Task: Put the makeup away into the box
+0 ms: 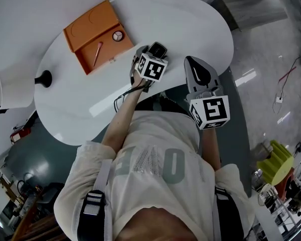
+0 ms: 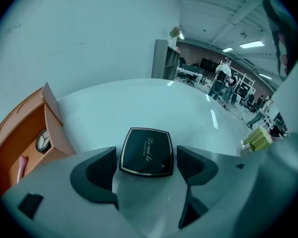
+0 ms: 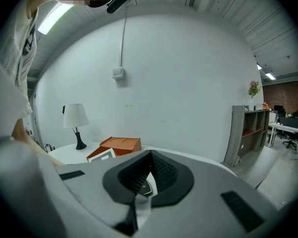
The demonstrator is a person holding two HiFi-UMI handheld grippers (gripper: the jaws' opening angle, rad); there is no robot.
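- Points the left gripper steeply down at the white table, jaws wide apart, one pad on each side of a black compact, neither pad touching it.
- Has the compact lying flat on the table, lid up, with a thin pale edge and lettering too small to read; in the head view, hides most of it behind that gripper's marker cube.
- Carries the right gripper just right of the left one, jaws closed tip to tip, clamped on nothing; through the small gap behind the tips, shows only a dark-and-white sliver, impossible to name.
- Places the orange box left of and farther than the compact, well apart from it, lid open; cut off at the left edge in the left gripper view, half covered by the gripper body in the right gripper view.
- Shows inside the box a pink stick and a round item; what kind, hard to tell.
- Sets a lamp at the table's left end, left of the box.
- Covers the table's near edge, in the head view, with the person's own torso.
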